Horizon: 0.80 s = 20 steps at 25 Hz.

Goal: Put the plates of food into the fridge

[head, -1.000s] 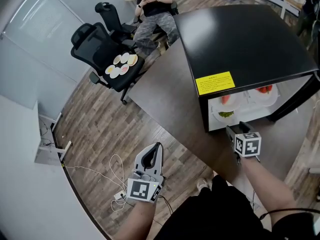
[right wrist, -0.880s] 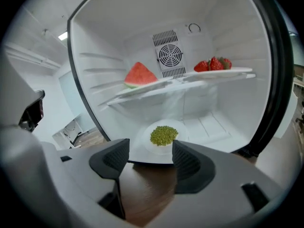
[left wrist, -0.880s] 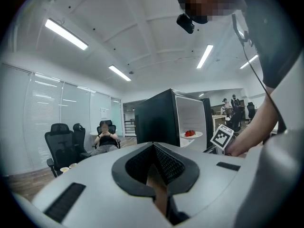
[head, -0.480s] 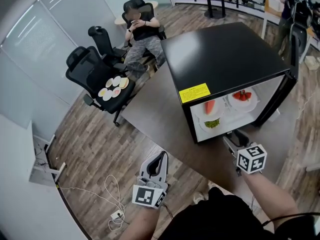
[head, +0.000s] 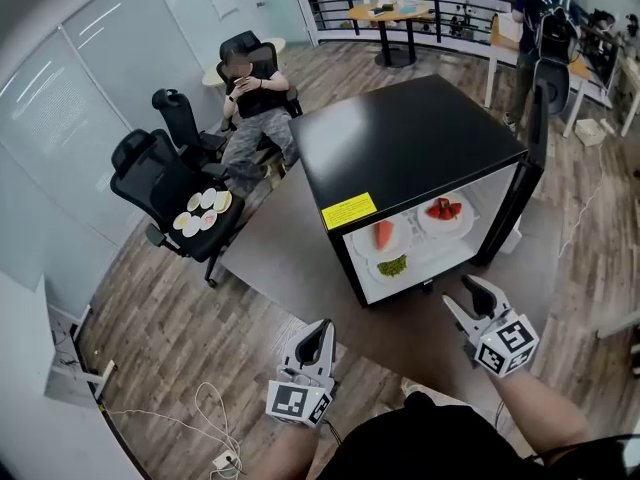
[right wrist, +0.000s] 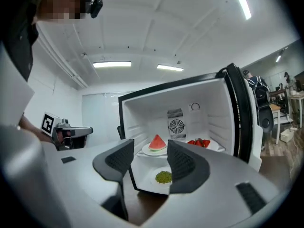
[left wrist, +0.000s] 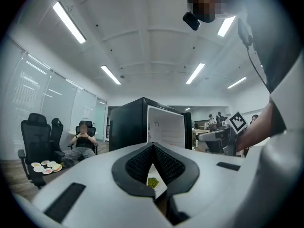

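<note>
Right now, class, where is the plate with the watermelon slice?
The watermelon plate sits inside the open fridge, on the upper shelf's left in the head view, beside the strawberry plate and above the plate of greens.

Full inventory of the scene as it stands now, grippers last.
fridge: 1, black, on the table, door open
table: 1, brown, under the fridge
yellow label: 1, yellow, fridge top's front edge
watermelon plate: 1, white, upper fridge shelf, left
strawberry plate: 1, white, upper shelf, right
greens plate: 1, white, fridge bottom
small plates: several, white, on the nearest chair's seat
office chairs: 3, black, left of the table
seated person: 1, on the far chair
standing person: 1, backpack, background right
cables: white, on the floor
left gripper: grey, shut, empty
right gripper: grey, open, jaws just been closing, nothing between
</note>
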Each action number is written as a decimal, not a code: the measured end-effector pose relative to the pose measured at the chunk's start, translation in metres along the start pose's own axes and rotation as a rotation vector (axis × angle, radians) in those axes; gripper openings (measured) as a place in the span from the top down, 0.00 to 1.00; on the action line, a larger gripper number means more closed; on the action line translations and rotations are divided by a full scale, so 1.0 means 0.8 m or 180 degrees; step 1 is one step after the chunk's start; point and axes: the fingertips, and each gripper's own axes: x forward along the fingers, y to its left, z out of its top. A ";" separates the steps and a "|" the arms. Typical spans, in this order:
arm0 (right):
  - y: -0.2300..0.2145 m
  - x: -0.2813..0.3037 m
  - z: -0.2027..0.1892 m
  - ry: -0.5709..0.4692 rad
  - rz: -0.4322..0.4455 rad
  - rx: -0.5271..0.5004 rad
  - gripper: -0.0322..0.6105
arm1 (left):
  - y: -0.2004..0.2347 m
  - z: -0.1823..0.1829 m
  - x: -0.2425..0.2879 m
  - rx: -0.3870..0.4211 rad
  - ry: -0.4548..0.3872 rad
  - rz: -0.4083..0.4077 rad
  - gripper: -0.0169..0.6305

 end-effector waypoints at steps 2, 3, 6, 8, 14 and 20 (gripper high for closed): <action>0.007 -0.012 0.011 -0.0054 0.0058 -0.0147 0.59 | -0.006 -0.001 0.002 -0.0026 0.0020 -0.0034 0.97; 0.009 -0.016 0.016 -0.0077 0.0068 -0.0221 0.59 | -0.007 -0.001 0.003 -0.0037 0.0029 -0.0039 0.97; 0.010 -0.030 0.028 -0.0123 0.0022 -0.0348 0.63 | -0.009 0.000 0.005 -0.0056 0.0037 -0.0047 0.97; 0.006 -0.040 0.032 -0.0135 -0.0037 -0.0350 0.67 | -0.012 0.000 0.006 -0.0060 0.0041 -0.0057 0.97; -0.015 -0.068 0.031 -0.0159 -0.0267 -0.0267 0.78 | -0.021 -0.004 0.014 -0.0084 0.0045 -0.0158 0.97; -0.026 -0.081 0.004 -0.0002 -0.0373 -0.0128 0.94 | -0.022 -0.003 0.014 -0.0067 0.0026 -0.0162 0.97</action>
